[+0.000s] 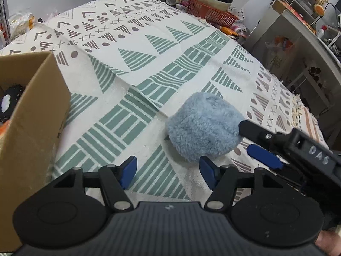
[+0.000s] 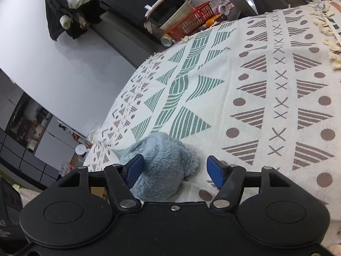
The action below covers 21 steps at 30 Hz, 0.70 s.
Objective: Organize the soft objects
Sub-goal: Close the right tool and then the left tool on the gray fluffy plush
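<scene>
A fluffy light-blue plush (image 1: 203,125) lies on the patterned cloth (image 1: 149,68) covering the table. My left gripper (image 1: 168,171) is open just in front of the plush, its right pad beside the plush's near edge. In the left wrist view my right gripper (image 1: 249,140) comes in from the right, its fingers at the plush's right side. In the right wrist view my right gripper (image 2: 174,170) stands open around the plush (image 2: 162,166), which sits against the left pad and apart from the right one. A cardboard box (image 1: 29,115) stands at the left with a black-and-white soft item (image 1: 9,101) inside.
A red basket (image 1: 211,10) with bowls and small bottles sits at the table's far edge. Metal shelves (image 1: 298,32) stand beyond the right side. The cloth's tasselled fringe (image 2: 326,27) marks the table edge. A dark cabinet and hanging clothes (image 2: 64,6) are by the wall.
</scene>
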Motion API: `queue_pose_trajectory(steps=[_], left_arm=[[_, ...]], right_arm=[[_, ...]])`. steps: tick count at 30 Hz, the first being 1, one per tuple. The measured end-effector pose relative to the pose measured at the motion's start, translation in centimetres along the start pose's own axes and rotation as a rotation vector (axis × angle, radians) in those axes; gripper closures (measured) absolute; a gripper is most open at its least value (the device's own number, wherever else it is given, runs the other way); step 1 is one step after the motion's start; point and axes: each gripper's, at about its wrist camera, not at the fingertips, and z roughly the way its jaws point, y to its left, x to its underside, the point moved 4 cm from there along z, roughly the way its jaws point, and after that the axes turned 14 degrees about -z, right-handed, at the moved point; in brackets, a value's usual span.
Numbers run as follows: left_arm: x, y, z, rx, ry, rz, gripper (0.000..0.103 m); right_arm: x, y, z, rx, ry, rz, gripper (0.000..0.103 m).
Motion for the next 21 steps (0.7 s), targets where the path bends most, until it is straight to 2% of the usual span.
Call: queue_pose_trajectory(steps=[8, 10, 15, 21], left_arm=[[-1.5, -0.2, -2.0, 0.026, -0.058, -0.008, 0.039], [-1.8, -0.4, -2.0, 0.026, -0.063, -0.006, 0.042], [-2.3, -0.3, -1.6, 0.027, -0.063, -0.021, 0.051], [-3.2, -0.8, -0.3, 0.040, -0.055, -0.036, 0.054]], right_arm=[[1.2, 1.3, -0.2, -0.018, 0.074, -0.045, 0.045], [1.5, 1.7, -0.4, -0.024, 0.076, -0.057, 0.045], [1.1, 1.6, -0.8, -0.055, 0.051, -0.023, 0.045], [0.4, 1.1, -0.7, -0.124, 0.003, 0.043, 0.044]])
